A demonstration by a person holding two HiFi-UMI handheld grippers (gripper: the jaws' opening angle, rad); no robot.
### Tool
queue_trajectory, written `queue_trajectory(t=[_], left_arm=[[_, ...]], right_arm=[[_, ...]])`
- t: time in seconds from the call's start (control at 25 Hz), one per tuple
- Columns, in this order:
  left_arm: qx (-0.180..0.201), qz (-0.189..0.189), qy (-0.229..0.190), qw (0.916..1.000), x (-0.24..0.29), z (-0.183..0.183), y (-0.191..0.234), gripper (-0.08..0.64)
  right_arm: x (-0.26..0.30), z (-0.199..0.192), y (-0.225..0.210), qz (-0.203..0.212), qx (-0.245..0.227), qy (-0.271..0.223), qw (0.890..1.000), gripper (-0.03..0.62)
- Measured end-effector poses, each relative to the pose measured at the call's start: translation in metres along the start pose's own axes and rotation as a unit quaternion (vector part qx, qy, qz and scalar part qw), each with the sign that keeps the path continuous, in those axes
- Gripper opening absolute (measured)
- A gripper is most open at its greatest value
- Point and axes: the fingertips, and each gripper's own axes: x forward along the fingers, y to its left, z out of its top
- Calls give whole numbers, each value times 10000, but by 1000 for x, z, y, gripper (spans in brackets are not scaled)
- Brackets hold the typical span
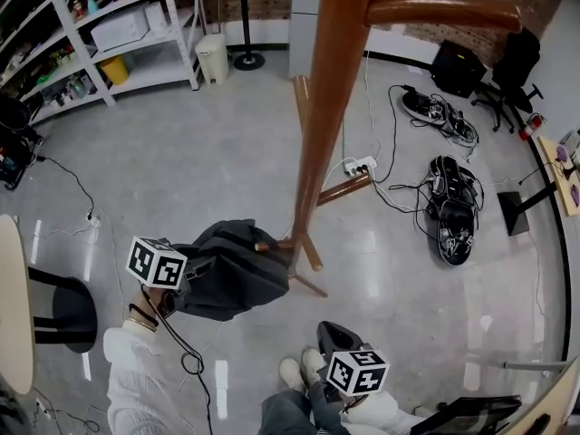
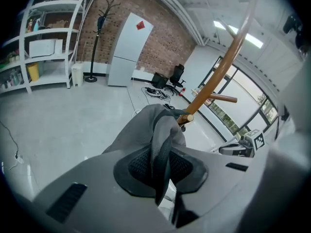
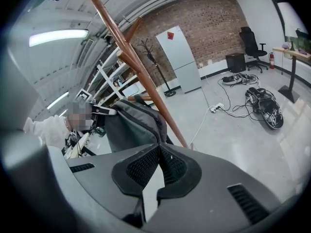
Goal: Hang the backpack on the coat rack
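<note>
view: head
backpack (image 1: 231,270): held off the floor (image 1: 181,152), low, left of the rack (image 1: 326,107), touching a low peg (image 1: 270,245)
left claw (image 1: 181,284): at the pack's left side, gripping it
right claw (image 1: 333,335): by the person's feet, apart from the pack, holding nothing
room: rack legs (image 1: 311,254) just beside the pack; power strip (image 1: 360,165) right of the pole, apart; shelf (image 1: 118,34) far off; bare floor to the left

view: left gripper
left claw (image 2: 160,171): closed on the strap (image 2: 163,149), pads pressing on it
strap: runs up from the jaws over the backpack (image 2: 141,130); its top sits at the peg (image 2: 187,117) tip; can't tell if the loop is over it yet
rack (image 2: 221,72): pole slants up right behind the peg

view: right gripper
right claw (image 3: 159,149): tips together, empty
backpack (image 3: 129,125): left of the rack (image 3: 146,79), against the pole

step: likely seating the strap loop on the low peg
next: probably push the loop past the peg tip toward the pole, lower until the peg takes the weight, then open the left claw
risk: the peg looks short, so the loop may slip off if let go early; the legs crowd the pack's bottom
</note>
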Motion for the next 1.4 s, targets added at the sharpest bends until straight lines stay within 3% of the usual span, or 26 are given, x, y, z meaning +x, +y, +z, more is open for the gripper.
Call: queue_trajectory(t=[0.24, 0.64, 0.92, 1.16, 1.4], left_arm=[[155, 313, -549, 9979, 12, -19, 7, 38], [-432, 830, -1327, 9867, 37, -46, 20, 38], [-501, 1073, -1110, 9867, 60, -52, 35, 38], [-317, 904, -846, 9918, 95, -56, 28, 38], [-505, 746, -934, 9916, 114, -59, 26, 38]], right_arm=[[3, -3, -6, -30, 67, 87, 9999, 12], [13, -2, -9, 15, -59, 238, 9997, 12], [5, 8, -5, 58, -203, 223, 9995, 12], [-7, 14, -14, -59, -186, 99, 9998, 12], [-21, 3, -36, -252, -86, 125, 9996, 12]])
